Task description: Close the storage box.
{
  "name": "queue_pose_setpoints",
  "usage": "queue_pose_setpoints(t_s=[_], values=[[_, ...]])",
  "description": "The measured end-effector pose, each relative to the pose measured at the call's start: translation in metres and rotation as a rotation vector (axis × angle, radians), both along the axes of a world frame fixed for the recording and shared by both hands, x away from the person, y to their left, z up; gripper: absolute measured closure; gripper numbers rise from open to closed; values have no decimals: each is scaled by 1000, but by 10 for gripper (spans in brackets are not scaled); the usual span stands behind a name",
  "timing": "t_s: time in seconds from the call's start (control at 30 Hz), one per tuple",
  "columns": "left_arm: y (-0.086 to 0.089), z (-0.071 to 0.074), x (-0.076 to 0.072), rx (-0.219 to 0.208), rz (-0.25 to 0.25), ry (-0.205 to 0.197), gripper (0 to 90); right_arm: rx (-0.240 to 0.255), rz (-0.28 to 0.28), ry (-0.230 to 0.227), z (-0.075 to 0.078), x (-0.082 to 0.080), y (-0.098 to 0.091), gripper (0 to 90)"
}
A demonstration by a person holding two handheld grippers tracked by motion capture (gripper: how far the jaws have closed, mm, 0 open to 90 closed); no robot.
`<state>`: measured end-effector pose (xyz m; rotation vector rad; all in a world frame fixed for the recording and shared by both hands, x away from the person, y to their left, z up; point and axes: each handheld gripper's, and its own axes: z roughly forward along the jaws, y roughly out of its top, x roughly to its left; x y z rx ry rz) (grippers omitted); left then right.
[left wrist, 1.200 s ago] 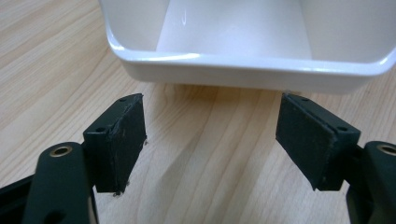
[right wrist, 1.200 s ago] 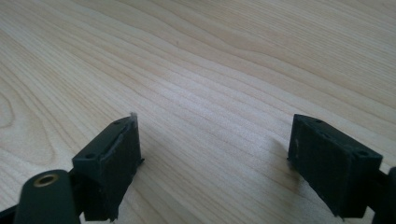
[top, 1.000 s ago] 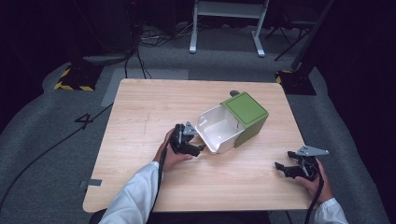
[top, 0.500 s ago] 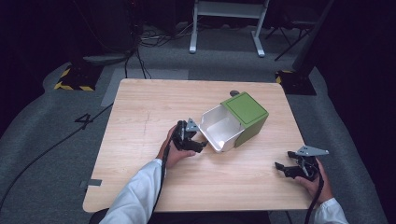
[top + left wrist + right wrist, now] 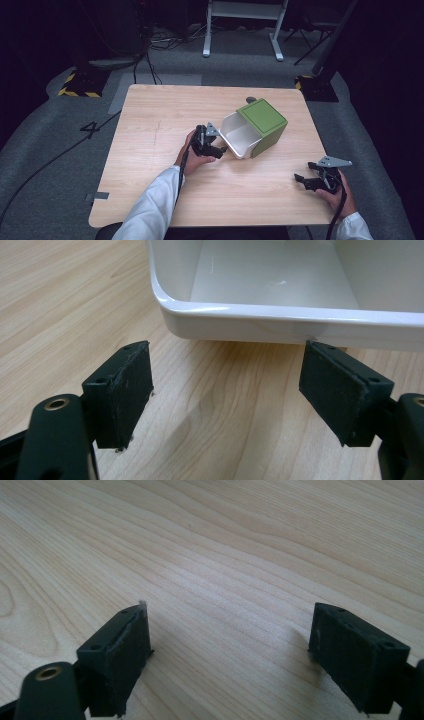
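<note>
Dark lab: hazard-taped floor (image 5: pixel 80 92), loose cables (image 5: pixel 160 42)

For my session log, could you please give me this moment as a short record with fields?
surface: wooden table
object: green box with white drawer pulled out, drawer looks empty
left gripper: open, at the drawer's front rim, not gripping it
right gripper: open, over bare table near the front right corner

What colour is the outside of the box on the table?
Green outside, white inside; clearest in the high view.
</note>
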<state>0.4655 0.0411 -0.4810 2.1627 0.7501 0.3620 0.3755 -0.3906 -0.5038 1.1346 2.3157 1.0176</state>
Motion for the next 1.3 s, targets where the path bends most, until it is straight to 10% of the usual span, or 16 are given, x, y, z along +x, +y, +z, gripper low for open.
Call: queue_pose_setpoints(t_s=[0.87, 1.3], values=[[-48, 6, 18, 32, -47, -24, 213, 0, 0, 1, 0, 0, 0, 168], [-44, 8, 18, 72, -44, -30, 203, -1, 0, 0, 0, 0, 0, 169]])
